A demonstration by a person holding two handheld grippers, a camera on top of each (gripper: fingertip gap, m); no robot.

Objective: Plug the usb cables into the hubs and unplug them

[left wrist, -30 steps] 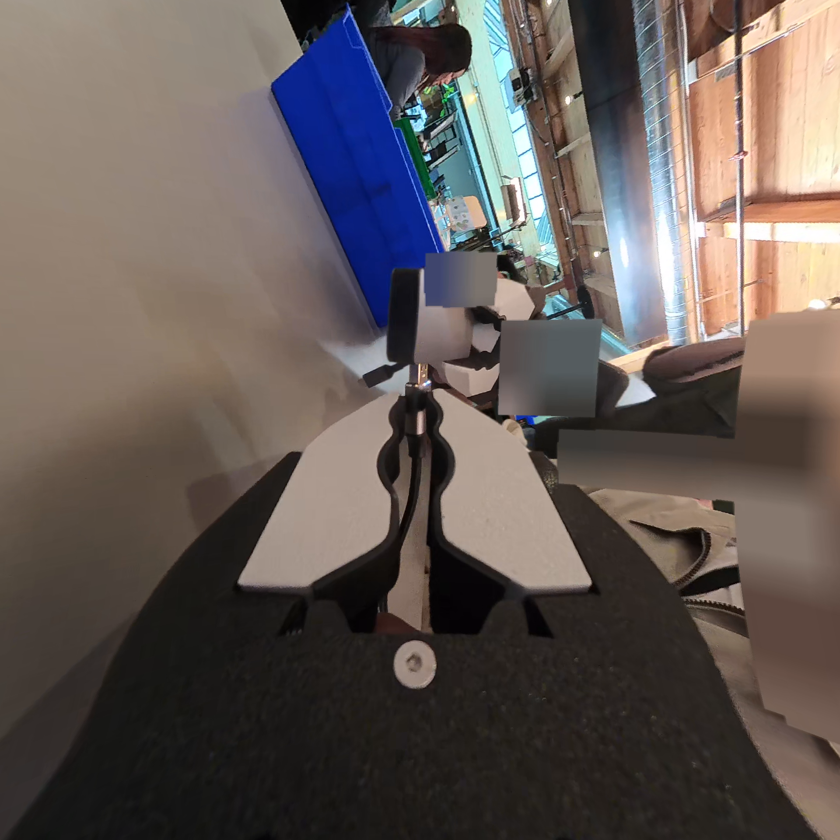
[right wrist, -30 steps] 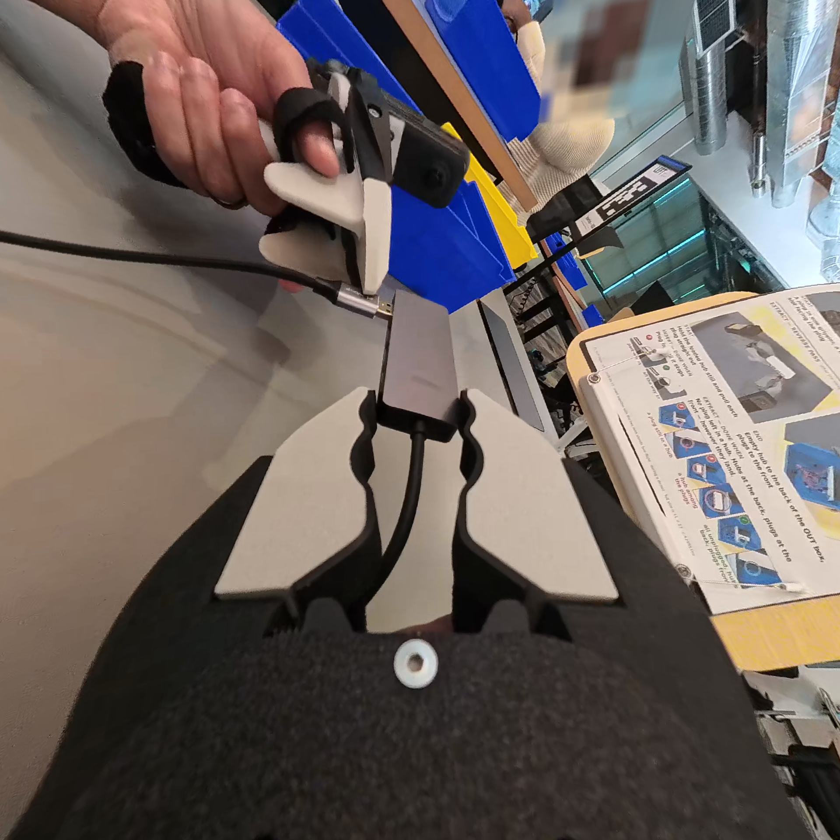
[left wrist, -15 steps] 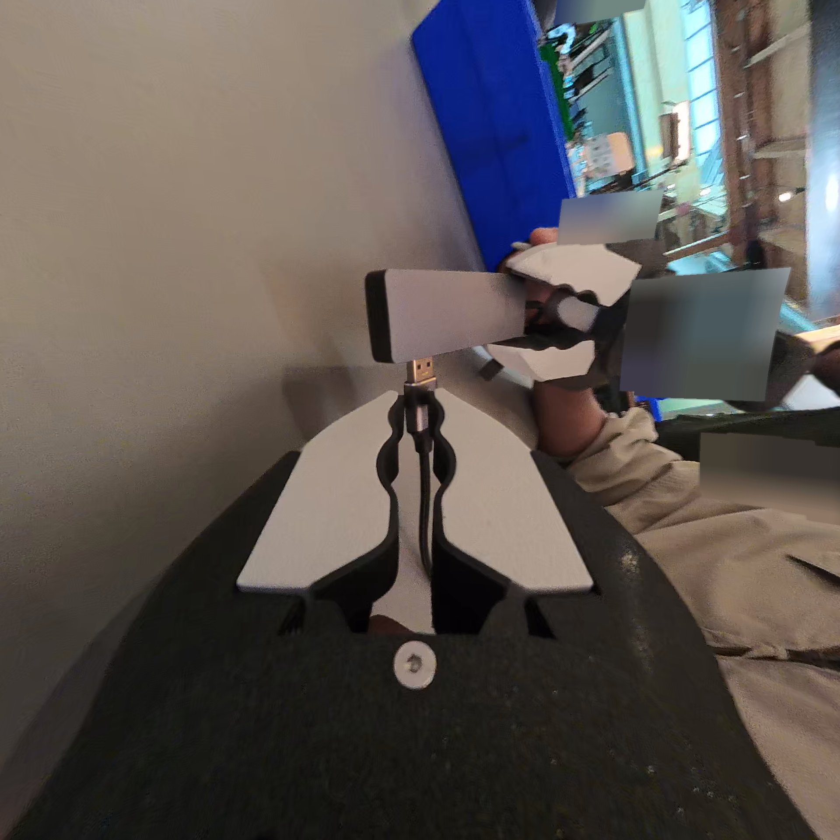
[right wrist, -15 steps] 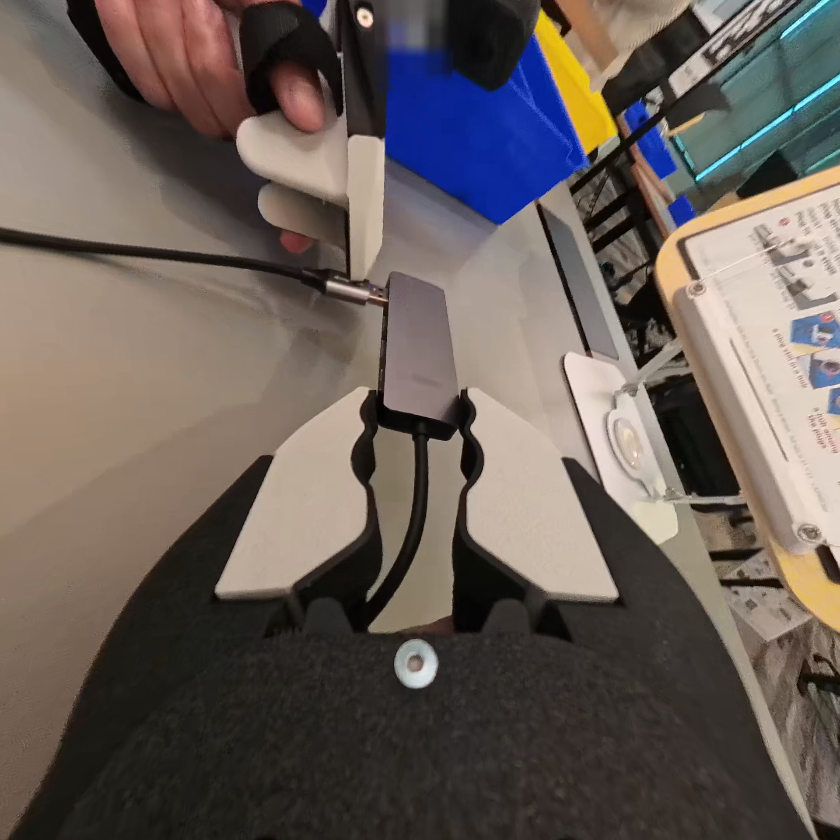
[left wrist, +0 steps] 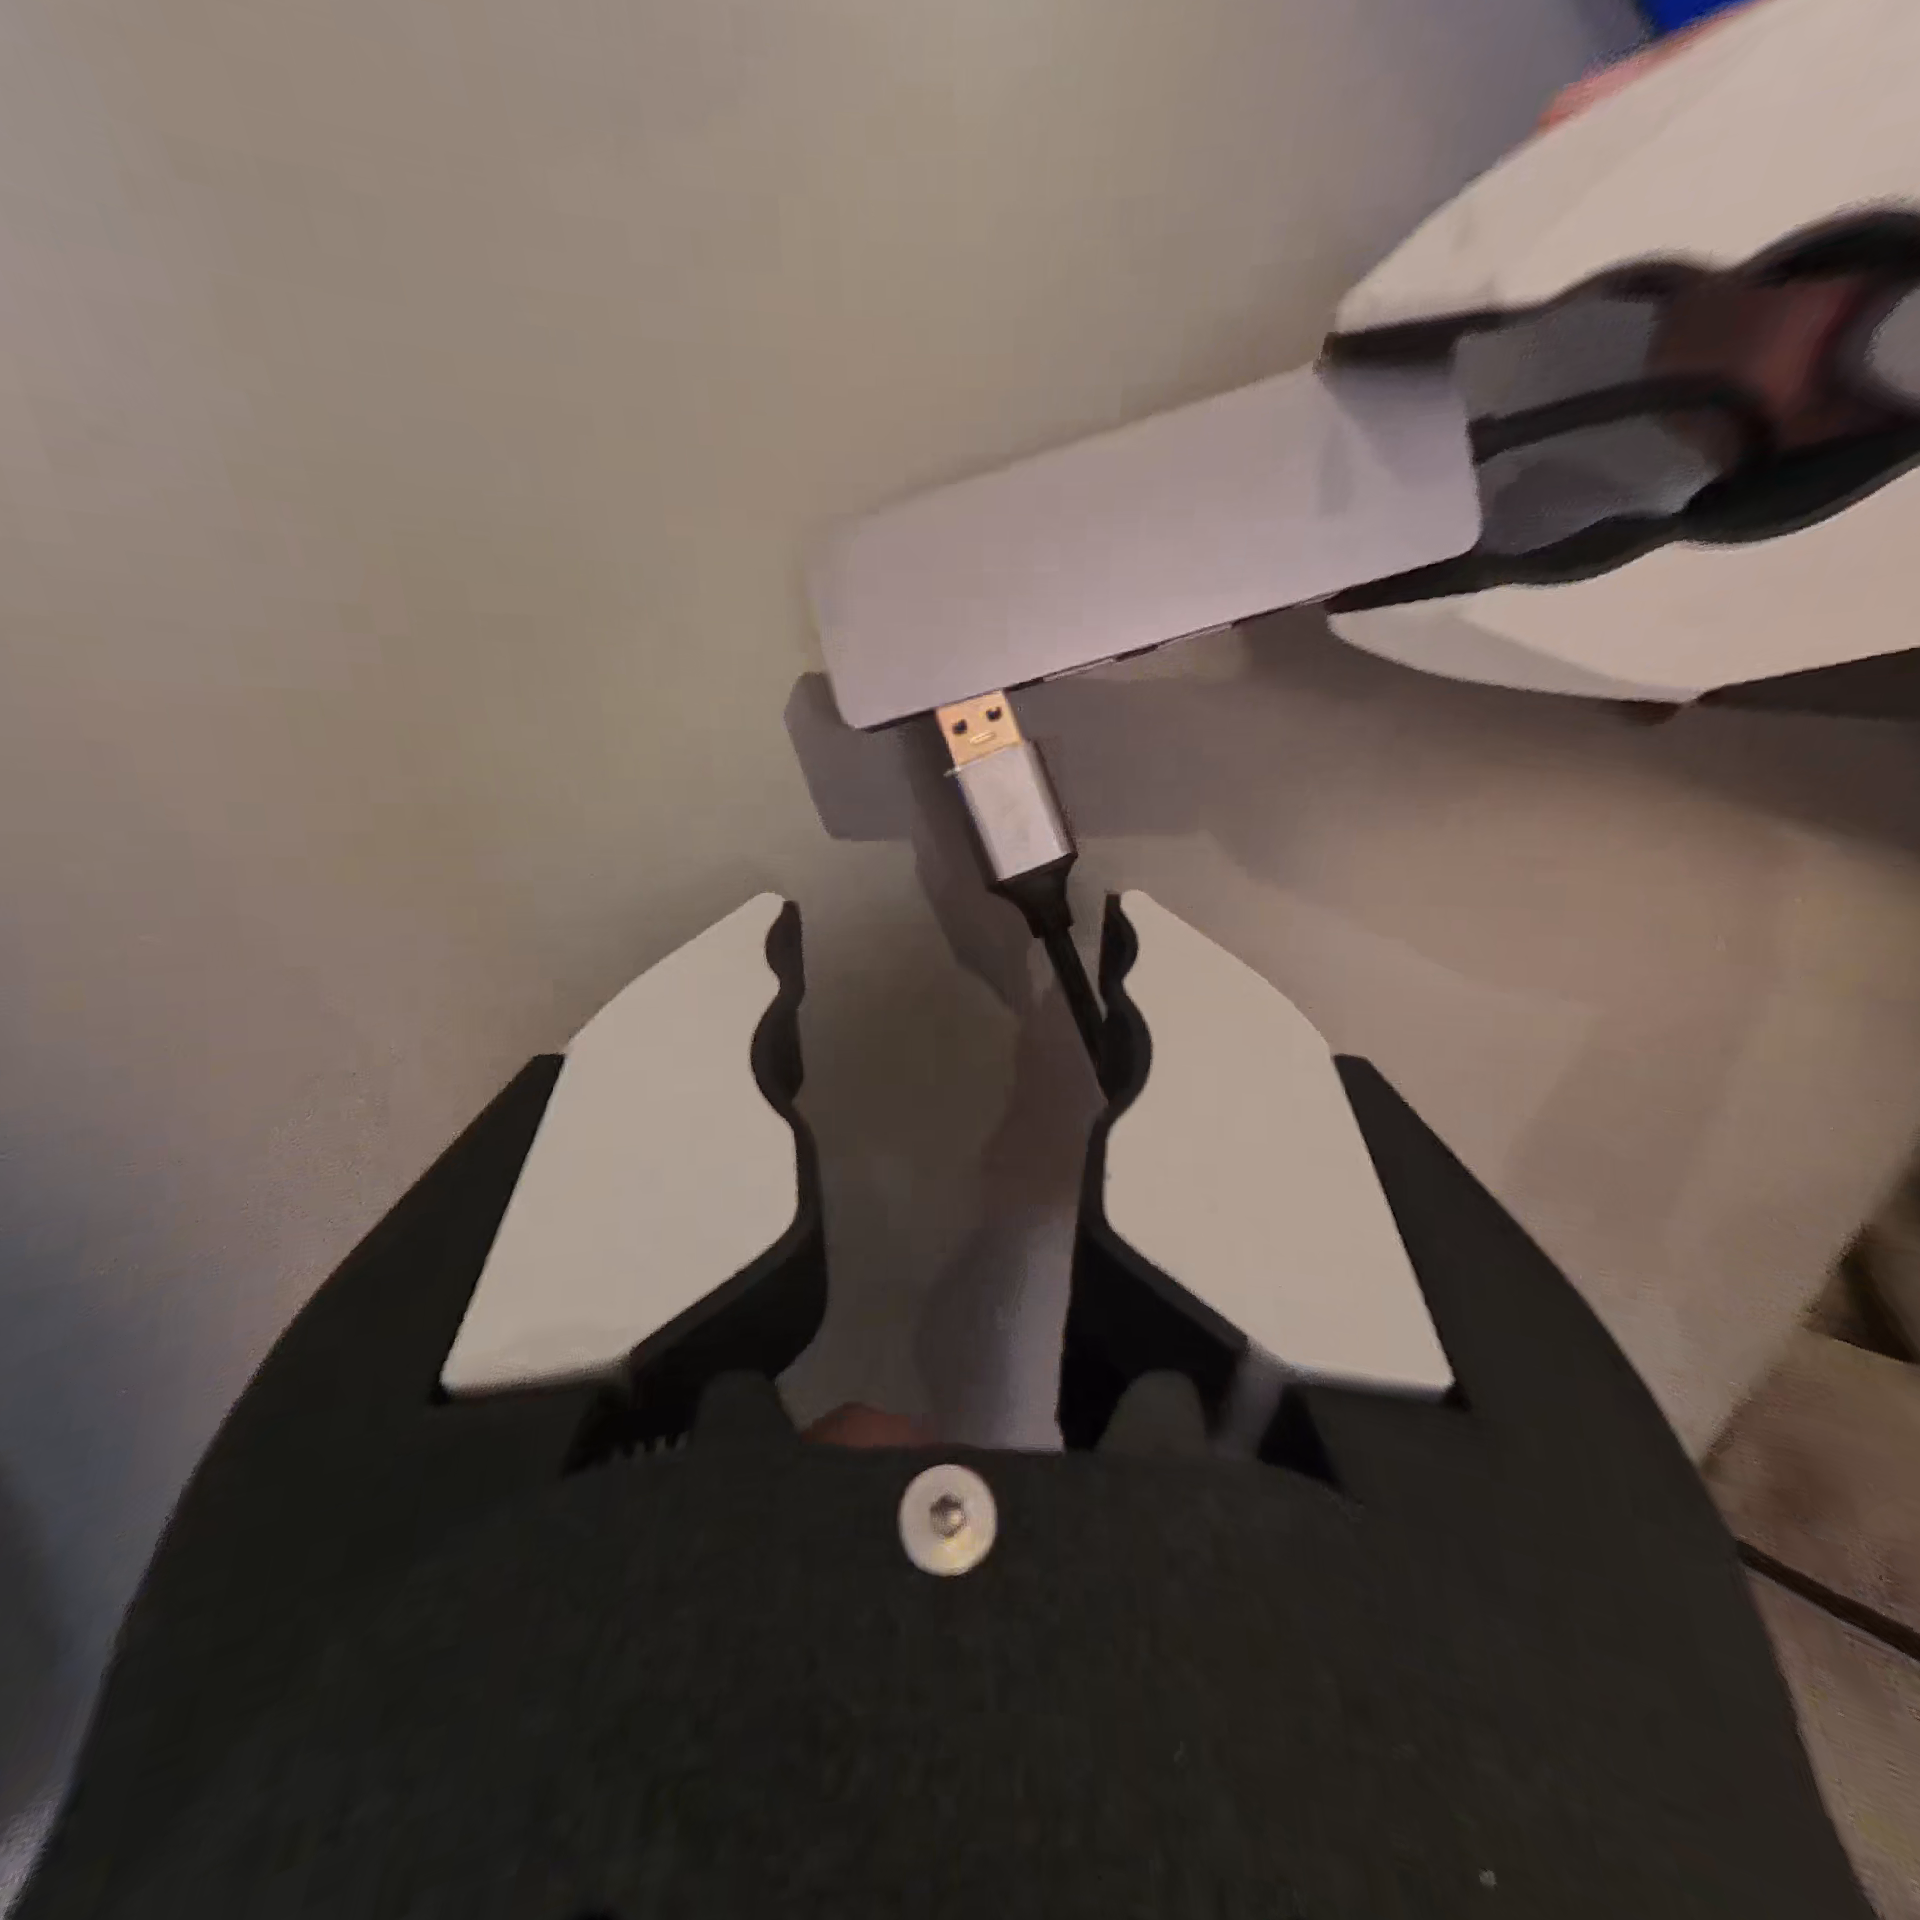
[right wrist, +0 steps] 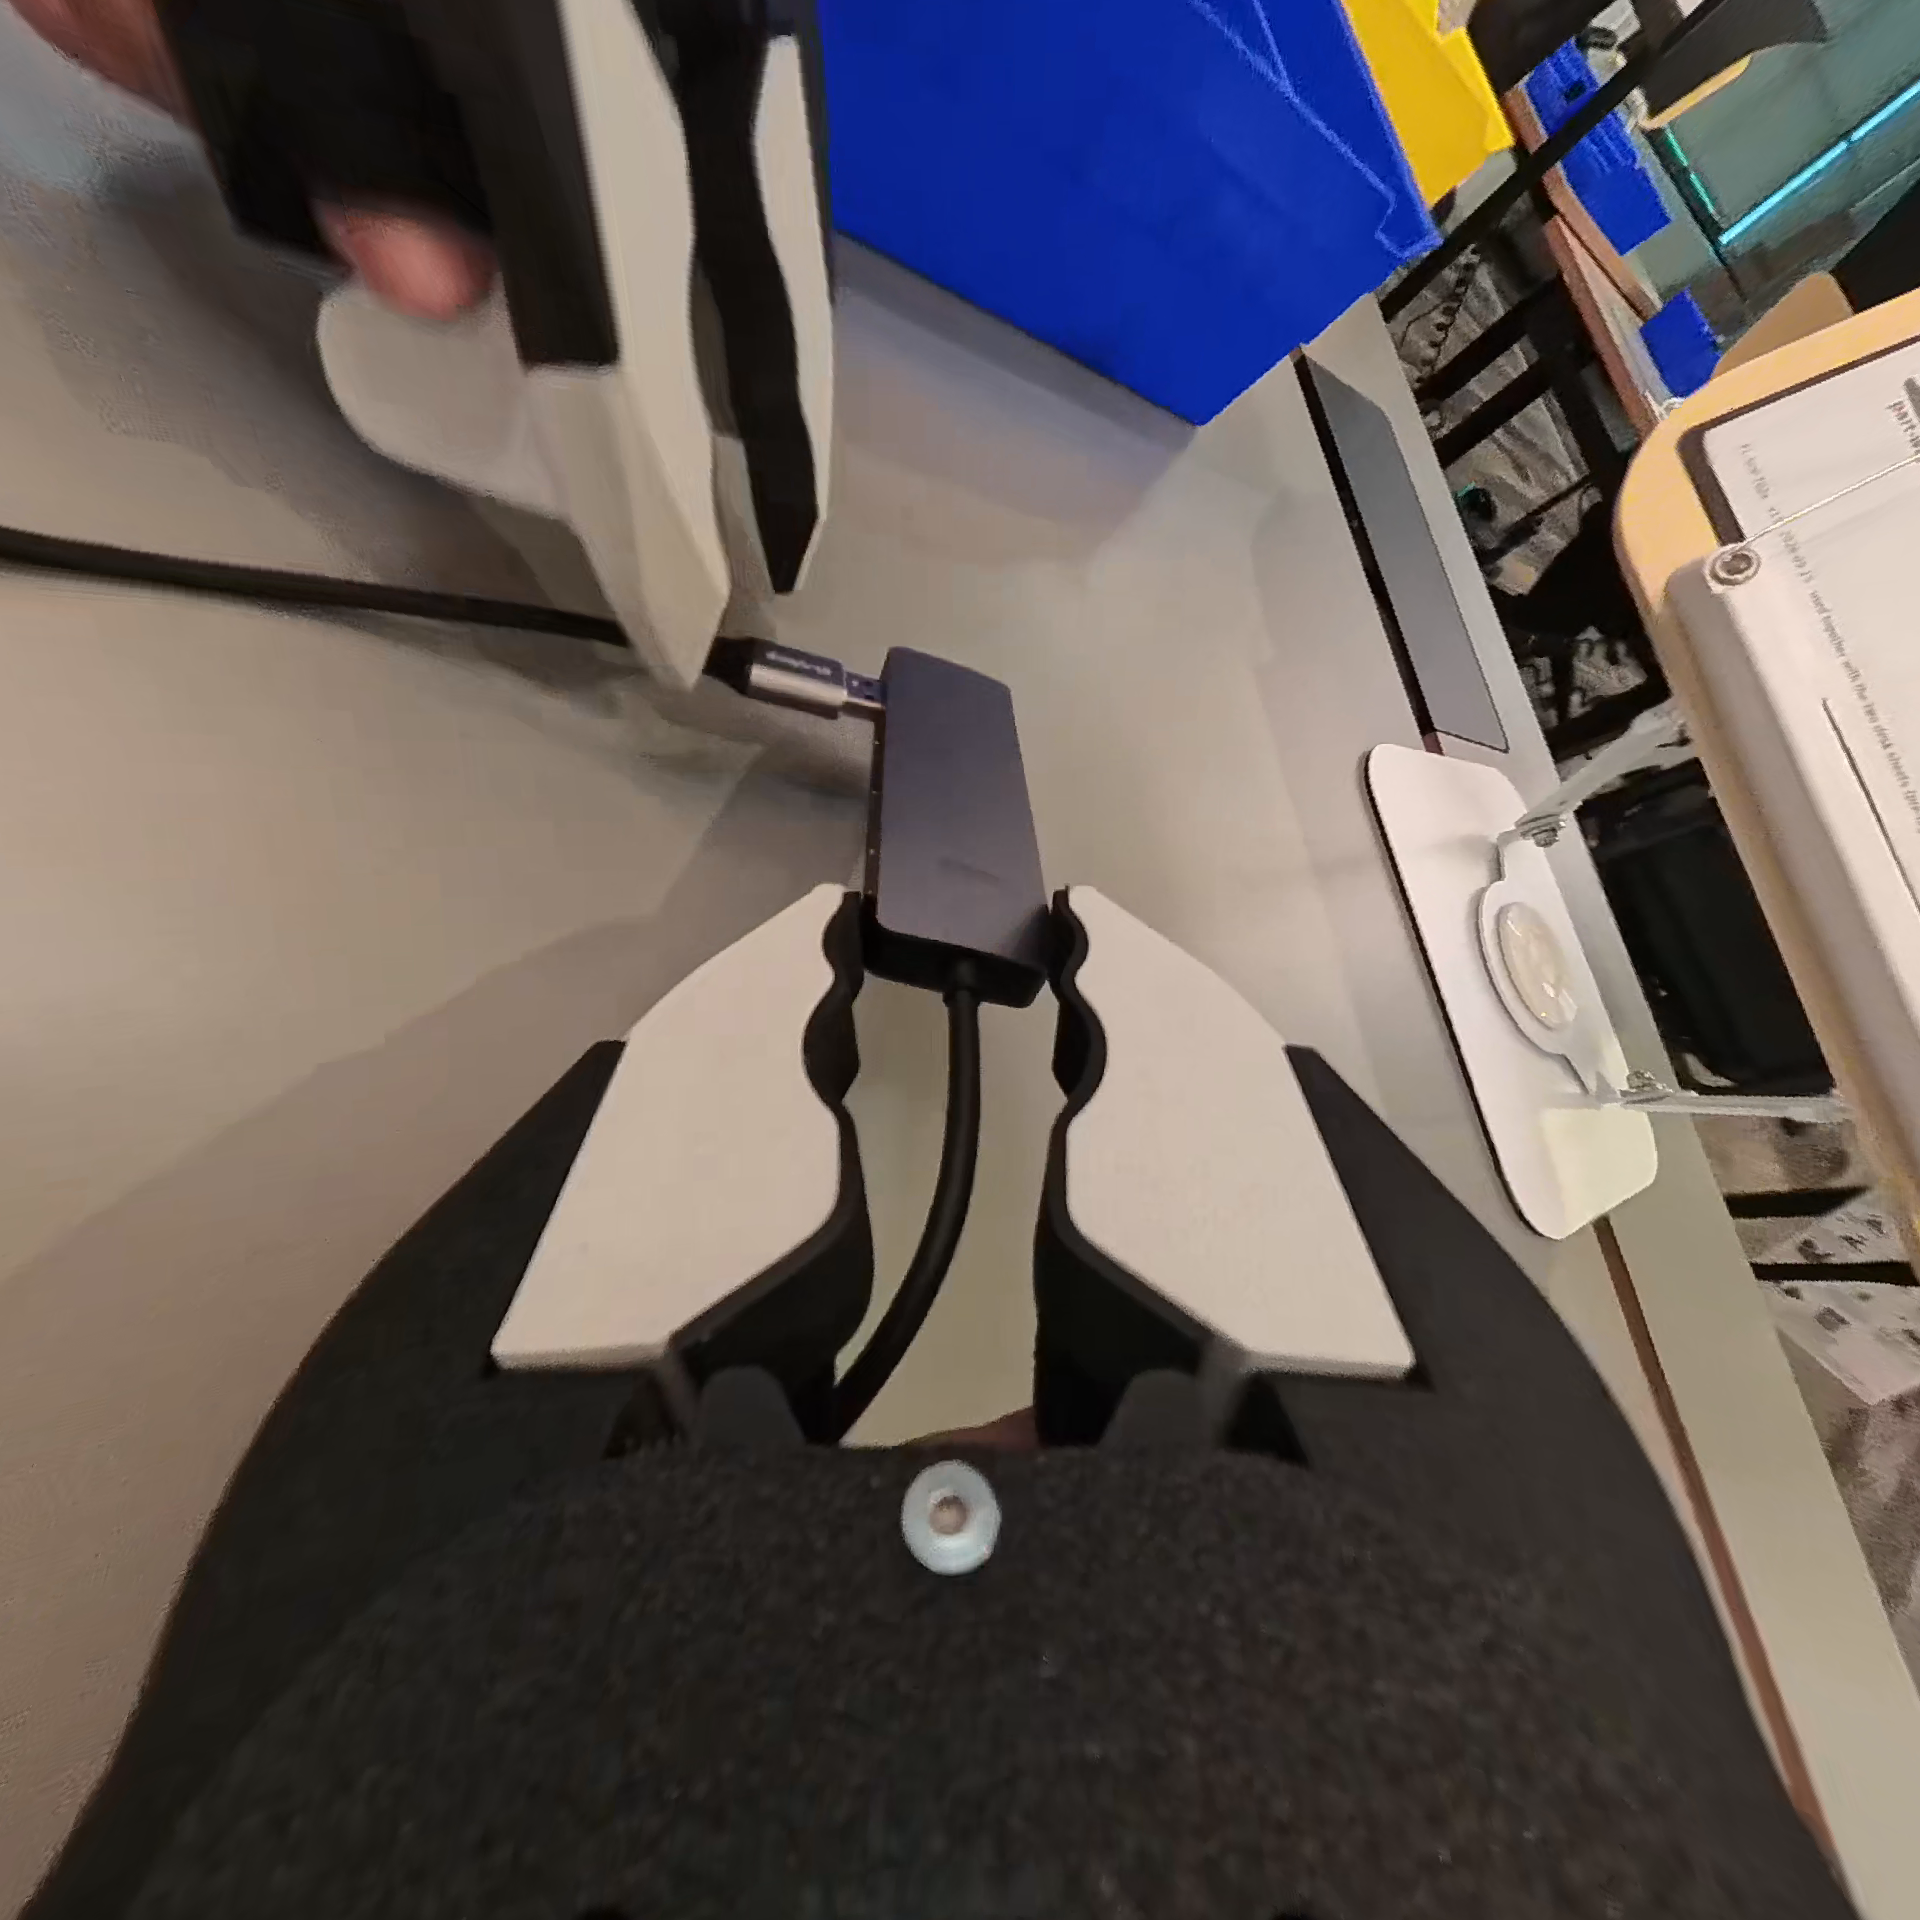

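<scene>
My right gripper (right wrist: 956, 925) is shut on the near end of a dark grey USB hub (right wrist: 951, 821) and holds it just above the grey table (right wrist: 312, 935). A silver USB plug (right wrist: 800, 681) on a black cable (right wrist: 312, 592) sits at the hub's far left port, with part of its metal tip showing. In the left wrist view my left gripper (left wrist: 951, 914) is open behind the plug (left wrist: 1008, 821). The cable only brushes its right finger (left wrist: 1127, 997). The hub (left wrist: 1122, 551) runs off to the right into the right gripper (left wrist: 1662, 416).
Blue bins (right wrist: 1091, 187) and a yellow bin (right wrist: 1423, 94) stand at the table's back. A white plate with a metal bracket (right wrist: 1507, 987) and an instruction board (right wrist: 1818, 623) sit at the right edge. A dark flat strip (right wrist: 1403, 561) lies along that edge.
My left gripper was shut on the plug and pressed it to the hub; it has now opened and let go, and the plug stays at the port. The right gripper keeps its hold on the hub.
</scene>
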